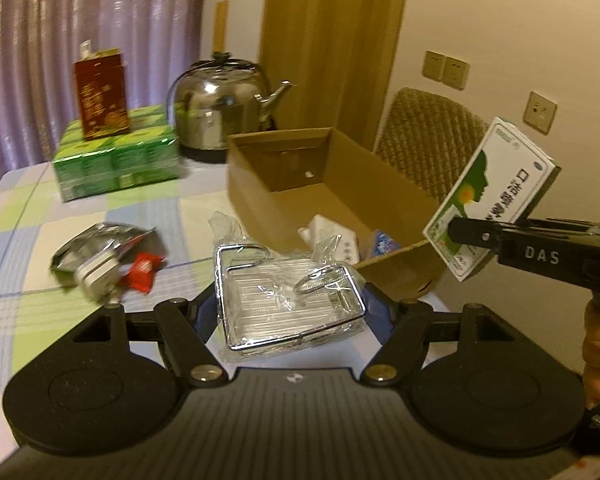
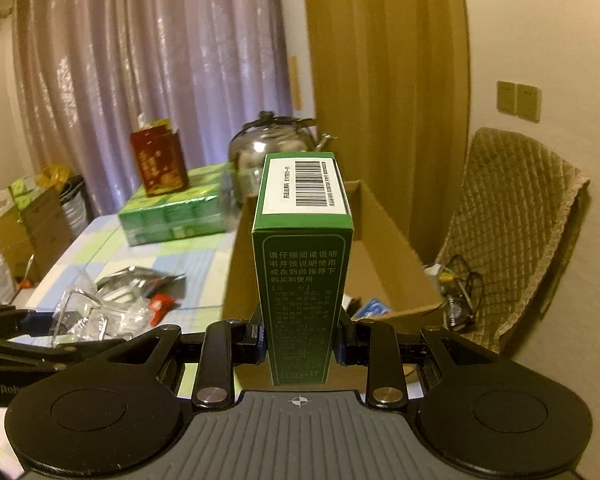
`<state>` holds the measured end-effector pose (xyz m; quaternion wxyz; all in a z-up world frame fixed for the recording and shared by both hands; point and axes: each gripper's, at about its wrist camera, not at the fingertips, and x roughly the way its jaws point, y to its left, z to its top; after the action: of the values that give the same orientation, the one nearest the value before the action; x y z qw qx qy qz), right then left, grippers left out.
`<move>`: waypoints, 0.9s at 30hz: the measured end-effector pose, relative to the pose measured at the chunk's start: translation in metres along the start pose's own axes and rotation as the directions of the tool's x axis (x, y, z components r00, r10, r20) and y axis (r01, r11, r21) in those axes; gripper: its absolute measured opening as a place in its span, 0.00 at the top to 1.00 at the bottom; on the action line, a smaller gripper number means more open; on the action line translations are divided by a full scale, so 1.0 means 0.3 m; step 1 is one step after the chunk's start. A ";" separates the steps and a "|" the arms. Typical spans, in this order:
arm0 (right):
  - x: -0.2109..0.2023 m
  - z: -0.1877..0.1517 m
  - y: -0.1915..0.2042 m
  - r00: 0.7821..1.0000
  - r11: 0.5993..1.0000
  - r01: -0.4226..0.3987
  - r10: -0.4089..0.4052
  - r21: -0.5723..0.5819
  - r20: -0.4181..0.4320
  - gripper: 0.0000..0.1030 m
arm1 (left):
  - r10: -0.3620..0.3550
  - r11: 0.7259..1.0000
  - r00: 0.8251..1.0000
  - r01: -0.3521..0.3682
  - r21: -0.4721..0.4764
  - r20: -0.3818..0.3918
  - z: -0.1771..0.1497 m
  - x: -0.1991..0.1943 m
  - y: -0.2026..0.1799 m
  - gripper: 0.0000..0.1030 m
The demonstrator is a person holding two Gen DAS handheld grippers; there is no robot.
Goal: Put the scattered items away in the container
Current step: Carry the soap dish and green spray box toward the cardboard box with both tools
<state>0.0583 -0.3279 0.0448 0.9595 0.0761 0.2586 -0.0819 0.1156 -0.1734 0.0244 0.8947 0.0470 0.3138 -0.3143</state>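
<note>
The right gripper [image 1: 456, 236] bears white letters "DAS". The left gripper [image 2: 32, 332] shows "GenRob", cut off at the picture's edge. The green medicine box [image 2: 304, 264] carries a barcode and the Chinese lines "请仔细阅读说明书并按说明使用或在药师指导下购买和使用"; the smaller print below is unreadable.

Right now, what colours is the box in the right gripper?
Green and white medicine box, barcode on top; clearest in the right wrist view.

My left gripper [image 1: 292, 312] and right gripper [image 2: 300, 340] are black, blue pads inside the jaws, brass screws behind, "DAS" lettering
</note>
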 end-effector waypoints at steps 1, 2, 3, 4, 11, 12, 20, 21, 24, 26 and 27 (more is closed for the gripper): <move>0.003 0.007 -0.014 1.000 1.000 0.003 -0.003 0.003 0.002 0.73 | -0.008 1.000 1.000 0.008 0.008 0.002 0.013 0.011 -0.011 0.34; 0.009 0.016 -0.027 1.000 1.000 0.006 -0.006 0.002 0.004 0.73 | -0.014 1.000 1.000 0.014 0.017 0.003 0.026 0.023 -0.022 0.34; 0.015 0.023 -0.039 1.000 1.000 0.010 -0.010 -0.001 0.005 0.73 | -0.020 0.999 1.000 0.020 0.027 0.005 0.041 0.037 -0.035 0.34; 0.020 0.029 -0.052 1.000 1.000 0.013 -0.013 -0.002 0.006 0.73 | -0.026 0.999 1.000 0.026 0.036 0.007 0.052 0.050 -0.046 0.34; 0.101 0.068 -0.134 1.000 1.000 0.023 -0.023 0.016 -0.007 0.73 | -0.068 0.994 0.998 0.067 0.089 0.004 0.125 0.162 -0.103 0.34; 0.117 0.075 -0.143 1.000 1.000 0.024 -0.024 0.010 -0.011 0.73 | -0.071 0.992 0.997 0.071 0.100 0.001 0.133 0.180 -0.110 0.34; 0.249 0.099 -0.211 0.998 1.000 0.021 -0.021 0.006 -0.060 0.73 | -0.095 0.982 0.995 0.096 0.161 -0.014 0.181 0.318 -0.135 0.34; 0.265 0.102 -0.217 0.998 1.000 0.021 -0.021 0.006 -0.066 0.73 | -0.101 0.981 0.995 0.102 0.166 -0.014 0.188 0.336 -0.135 0.34; 0.308 0.104 -0.231 0.996 1.000 0.015 -0.015 0.006 -0.087 0.73 | -0.116 0.977 0.993 0.117 0.180 -0.019 0.201 0.384 -0.132 0.34; 0.338 0.104 -0.237 0.994 1.000 0.006 -0.005 0.005 -0.108 0.73 | -0.127 0.975 0.992 0.130 0.183 -0.024 0.204 0.411 -0.128 0.34; 0.353 0.102 -0.241 0.992 1.000 -0.001 0.002 0.006 -0.123 0.73 | -0.132 0.973 0.991 0.135 0.185 -0.029 0.205 0.425 -0.125 0.34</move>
<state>0.1491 -0.4167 0.0096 0.9415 0.0843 0.3170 -0.0771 0.2033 -0.2887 0.0024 0.8607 0.1122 0.2926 -0.4012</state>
